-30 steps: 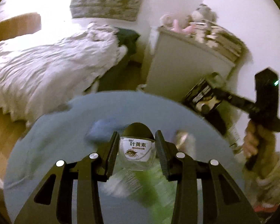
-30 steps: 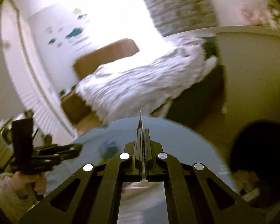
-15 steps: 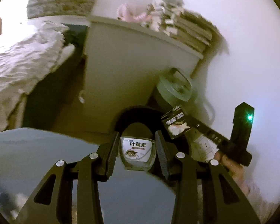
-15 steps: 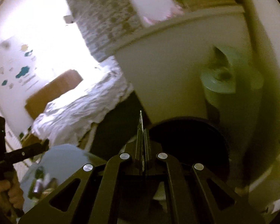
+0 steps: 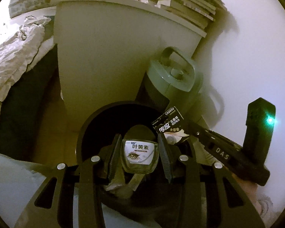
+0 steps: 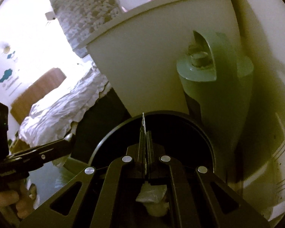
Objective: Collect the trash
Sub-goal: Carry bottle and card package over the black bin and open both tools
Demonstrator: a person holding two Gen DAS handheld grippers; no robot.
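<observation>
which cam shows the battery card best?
Left wrist: the battery card faces the lens, print readable, pinched in the right gripper over the bin. Right wrist shows only its thin edge between shut jaws.

My left tongs (image 5: 139, 152), matte black with ribbed pads and silver screws, my right tongs (image 6: 146, 148), "DAS" lettering, green LED, bare knuckles

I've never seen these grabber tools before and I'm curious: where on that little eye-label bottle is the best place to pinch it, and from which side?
Across its two opposite side walls, coming straight at it so the label faces the camera. That is how the left gripper holds the small bottle now: one pad on each side, label unobstructed, body upright above the black bin. Its squat body gives the pads something to seat on.
</observation>
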